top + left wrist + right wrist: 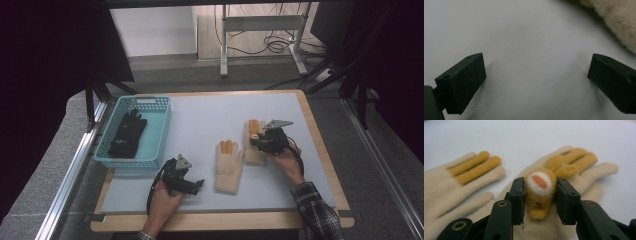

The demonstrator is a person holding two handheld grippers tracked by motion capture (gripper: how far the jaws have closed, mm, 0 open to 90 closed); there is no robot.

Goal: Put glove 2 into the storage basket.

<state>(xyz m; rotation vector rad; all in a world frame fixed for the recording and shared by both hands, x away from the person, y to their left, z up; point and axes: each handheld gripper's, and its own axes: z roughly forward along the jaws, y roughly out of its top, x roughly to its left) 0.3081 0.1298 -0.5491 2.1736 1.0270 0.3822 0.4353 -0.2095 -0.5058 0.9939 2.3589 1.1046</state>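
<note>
Two cream knit gloves with orange fingers lie flat on the pale mat. The left glove (pixel 228 165) (pixel 446 185) is near the middle, and the right glove (pixel 252 145) (pixel 584 177) lies beside it. An orange felt animal figure (pixel 540 182) sits on the back of the right glove. My right gripper (pixel 265 140) (pixel 540 187) is shut on that figure, both pads pressing its sides. My left gripper (pixel 199 185) (pixel 536 67) rests open on the bare mat, just left of the left glove's cuff (pixel 616 22), with nothing between its jaws.
A turquoise basket (pixel 150 107) stands at the mat's left edge with a pair of black gloves (pixel 127 132) inside. The mat (pixel 200 120) covers a wooden tabletop. A table frame and cables are on the floor beyond the far edge.
</note>
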